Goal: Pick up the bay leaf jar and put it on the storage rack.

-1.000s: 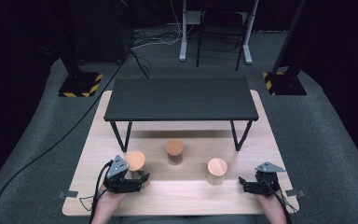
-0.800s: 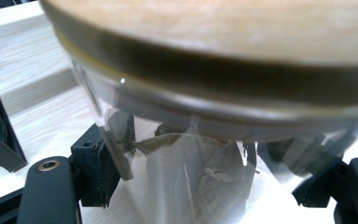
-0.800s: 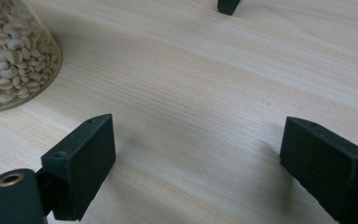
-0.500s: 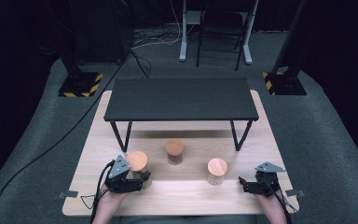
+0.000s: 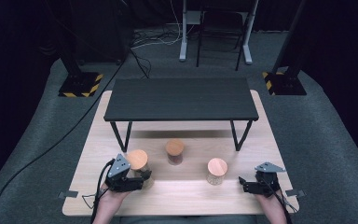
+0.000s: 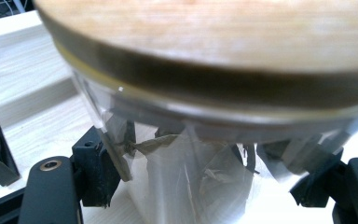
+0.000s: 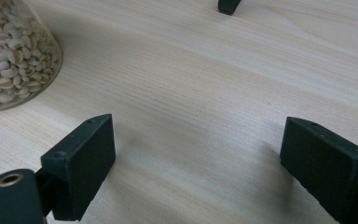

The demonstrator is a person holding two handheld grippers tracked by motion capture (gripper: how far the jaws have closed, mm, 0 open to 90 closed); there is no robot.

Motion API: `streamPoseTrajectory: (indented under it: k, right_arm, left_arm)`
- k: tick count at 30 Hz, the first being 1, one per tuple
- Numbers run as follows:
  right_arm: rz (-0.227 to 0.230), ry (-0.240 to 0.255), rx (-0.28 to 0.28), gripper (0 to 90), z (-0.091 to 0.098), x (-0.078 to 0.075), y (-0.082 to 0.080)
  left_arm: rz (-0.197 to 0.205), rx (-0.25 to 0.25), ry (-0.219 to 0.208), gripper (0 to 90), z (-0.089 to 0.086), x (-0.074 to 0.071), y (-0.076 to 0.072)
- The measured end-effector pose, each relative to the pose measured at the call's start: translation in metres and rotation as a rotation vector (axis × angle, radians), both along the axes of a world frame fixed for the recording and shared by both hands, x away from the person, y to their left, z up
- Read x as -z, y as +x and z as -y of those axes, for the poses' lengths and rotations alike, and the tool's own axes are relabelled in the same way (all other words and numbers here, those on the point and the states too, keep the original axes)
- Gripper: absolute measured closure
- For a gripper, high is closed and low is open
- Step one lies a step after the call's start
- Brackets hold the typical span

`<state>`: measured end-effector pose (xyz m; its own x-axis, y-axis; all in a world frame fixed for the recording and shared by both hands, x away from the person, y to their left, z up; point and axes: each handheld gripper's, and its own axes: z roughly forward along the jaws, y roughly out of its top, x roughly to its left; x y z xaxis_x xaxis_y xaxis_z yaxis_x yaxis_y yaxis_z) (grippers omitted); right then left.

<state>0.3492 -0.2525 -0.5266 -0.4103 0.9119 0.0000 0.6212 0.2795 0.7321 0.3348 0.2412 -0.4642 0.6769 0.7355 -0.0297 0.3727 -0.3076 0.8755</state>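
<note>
Glass walls of the clear round jar with a wooden lid (image 5: 138,164) sit clamped between the left tool's (image 5: 142,181) jaws, which have just been closing (dried leaves inside). Off to its right, the right tool (image 5: 243,183) rests with jaws apart over the pale wooden bench (image 5: 186,196).

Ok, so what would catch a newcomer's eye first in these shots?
Three wood-lidded glass jars in a loose row on the pale table, in front of a low black shelf. The left hand-held gripper is clamped on the left jar, while the right hand-held gripper rests open beside the right jar.
</note>
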Motion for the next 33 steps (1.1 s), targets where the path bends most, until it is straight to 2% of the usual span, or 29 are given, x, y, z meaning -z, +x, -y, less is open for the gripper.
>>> streamPoseTrajectory:
  k: [21,33]
  right_arm:
    - [0.000,0.000,0.000,9.4,0.000,0.000,0.000]
    - [0.000,0.002,0.002,9.4,0.000,0.000,0.000]
  left_arm:
    - [0.036,0.002,-0.009,24.8,-0.001,-0.027,-0.007]
    - [0.044,0.006,-0.002,24.8,0.000,-0.042,-0.009]
